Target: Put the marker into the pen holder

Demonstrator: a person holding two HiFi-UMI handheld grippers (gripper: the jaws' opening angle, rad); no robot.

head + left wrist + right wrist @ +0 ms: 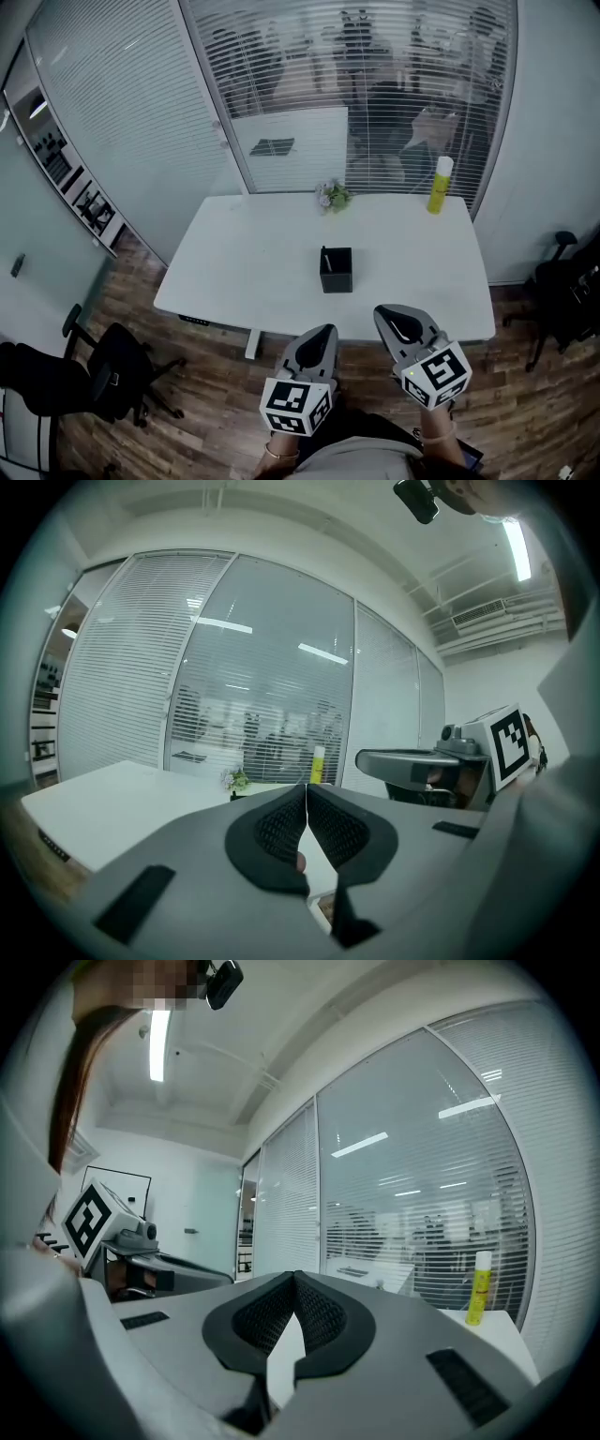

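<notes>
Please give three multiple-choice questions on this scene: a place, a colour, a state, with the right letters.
1. Where on the white table stands the tall yellow plastic bottle? A. near left corner B. far right corner C. centre
2. Colour of the square pen holder? A. black B. red C. white
3. Jaws of the left gripper? A. wide apart B. on the bottle C. together, empty
B: it stands at that corner. A: plainly black. C: pads meet, nothing between.

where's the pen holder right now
In the head view, the black square pen holder stands near the middle of the white table, this side of the small green plant.
</notes>
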